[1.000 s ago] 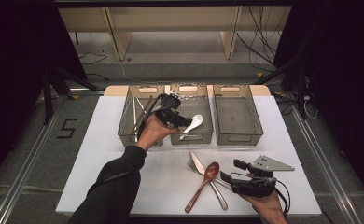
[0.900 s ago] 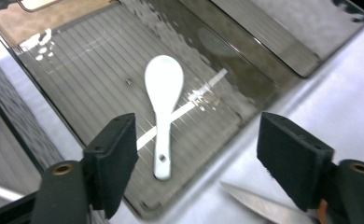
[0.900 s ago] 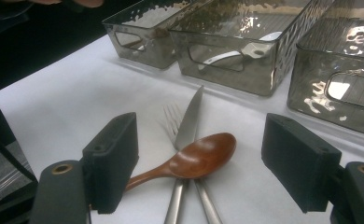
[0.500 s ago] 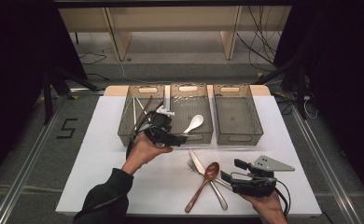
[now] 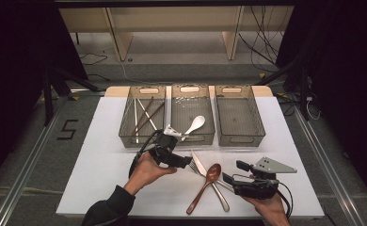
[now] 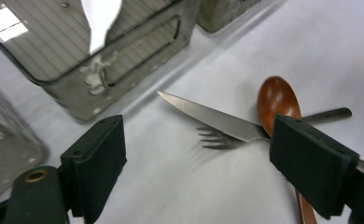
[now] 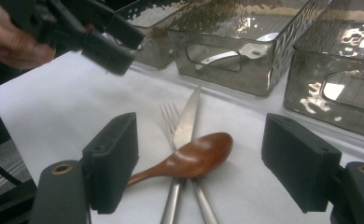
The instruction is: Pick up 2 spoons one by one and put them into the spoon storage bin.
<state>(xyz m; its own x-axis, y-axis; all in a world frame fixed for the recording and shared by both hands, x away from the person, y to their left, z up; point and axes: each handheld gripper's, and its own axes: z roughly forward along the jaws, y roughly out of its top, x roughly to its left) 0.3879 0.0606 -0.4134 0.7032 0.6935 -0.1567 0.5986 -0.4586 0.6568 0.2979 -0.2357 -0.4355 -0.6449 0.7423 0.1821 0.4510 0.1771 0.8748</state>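
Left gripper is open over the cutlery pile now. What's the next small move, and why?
Probably lower the left gripper and close on the wooden spoon: it lies on top of the knife and fork, so lifting it first disturbs least. The fingers stand wide with nothing between them, and the white spoon already lies in the middle bin.

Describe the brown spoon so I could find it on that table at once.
Look at the white table, in front of the three grey bins. A small pile of cutlery lies there between the two grippers. The wooden spoon lies on top, across a steel knife and fork: the only brown piece.
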